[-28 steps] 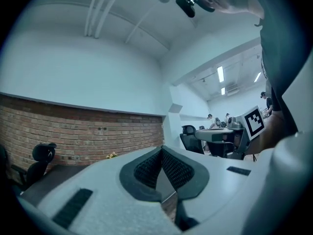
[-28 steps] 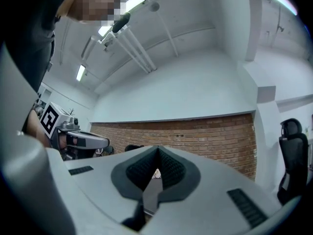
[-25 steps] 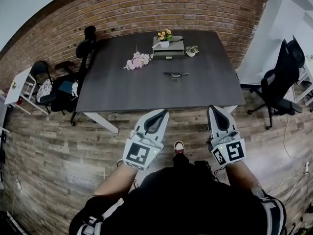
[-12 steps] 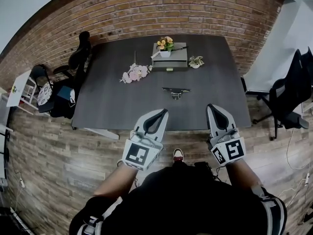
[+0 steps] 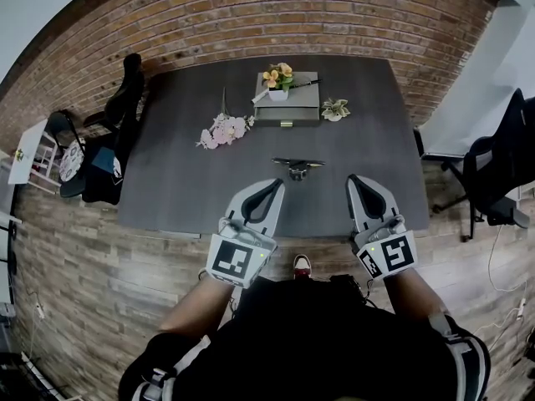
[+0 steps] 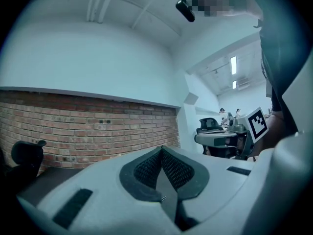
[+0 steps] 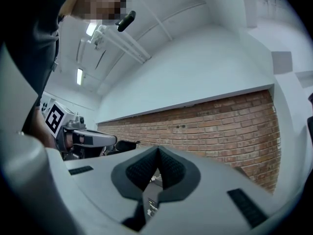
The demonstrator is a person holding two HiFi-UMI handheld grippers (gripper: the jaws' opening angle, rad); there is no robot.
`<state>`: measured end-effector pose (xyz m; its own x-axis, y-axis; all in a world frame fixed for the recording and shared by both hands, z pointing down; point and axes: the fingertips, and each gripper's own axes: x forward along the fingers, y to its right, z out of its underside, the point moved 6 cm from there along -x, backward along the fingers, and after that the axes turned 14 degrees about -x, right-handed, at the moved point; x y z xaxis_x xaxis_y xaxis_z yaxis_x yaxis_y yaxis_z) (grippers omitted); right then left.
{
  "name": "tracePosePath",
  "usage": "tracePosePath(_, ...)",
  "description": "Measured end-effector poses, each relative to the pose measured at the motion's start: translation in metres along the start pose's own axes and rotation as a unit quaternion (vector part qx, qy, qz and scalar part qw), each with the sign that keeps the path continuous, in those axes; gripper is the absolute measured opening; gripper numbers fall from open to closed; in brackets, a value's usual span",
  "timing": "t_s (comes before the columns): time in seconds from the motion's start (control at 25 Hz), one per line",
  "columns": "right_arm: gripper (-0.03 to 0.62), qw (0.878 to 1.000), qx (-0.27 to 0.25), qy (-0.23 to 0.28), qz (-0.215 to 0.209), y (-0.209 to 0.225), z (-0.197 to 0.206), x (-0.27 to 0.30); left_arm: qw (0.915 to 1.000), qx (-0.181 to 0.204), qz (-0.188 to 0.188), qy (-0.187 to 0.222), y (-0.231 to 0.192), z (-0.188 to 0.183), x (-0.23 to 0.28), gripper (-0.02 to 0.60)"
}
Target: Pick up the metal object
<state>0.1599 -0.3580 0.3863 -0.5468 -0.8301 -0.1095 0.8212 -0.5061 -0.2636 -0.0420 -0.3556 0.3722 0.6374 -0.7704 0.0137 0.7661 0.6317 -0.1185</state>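
Note:
A small dark metal object [image 5: 298, 166] with a long thin bar lies on the dark table [image 5: 184, 182], just past the near edge. My left gripper [image 5: 277, 183] hovers over the table's near edge, left of the object, jaws shut and holding nothing. My right gripper [image 5: 354, 179] hangs to the object's right, also shut and empty. In the left gripper view the jaws [image 6: 161, 150] meet at the tips. In the right gripper view the jaws [image 7: 158, 151] are likewise closed, and a glimpse of the metal object [image 7: 155, 176] shows in the gap below them.
A grey box [image 5: 288, 107] with a flower pot [image 5: 278, 78] on it stands at the table's far side, a small plant [image 5: 335, 108] to its right and pink flowers [image 5: 221, 129] to its left. Office chairs [image 5: 500, 174] stand on both sides, and a brick wall [image 5: 251, 15] runs behind.
The table and the metal object have come closer in the head view. Both grippers now reach over the table's near edge, still shut.

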Motion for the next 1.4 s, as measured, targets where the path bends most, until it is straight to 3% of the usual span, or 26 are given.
tracePosePath(0.24, -0.005, 1.000, -0.008, -0.009, -0.015, -0.007, 0.005, 0.021, 0.9997, -0.019, -0.010, -0.008, -0.020, -0.002, 0.004, 0.009)
tracePosePath(0.8, -0.005, 0.999, -0.026, -0.009, -0.018, -0.022, -0.004, 0.075, 0.9998, -0.016, 0.015, 0.004, -0.071, -0.010, 0.012, 0.009)
tracePosePath(1.4, -0.001, 0.999, -0.036, 0.004, -0.011, -0.027, -0.007, 0.079, 0.9998, -0.015, 0.008, 0.013, -0.083, -0.013, 0.006, 0.009)
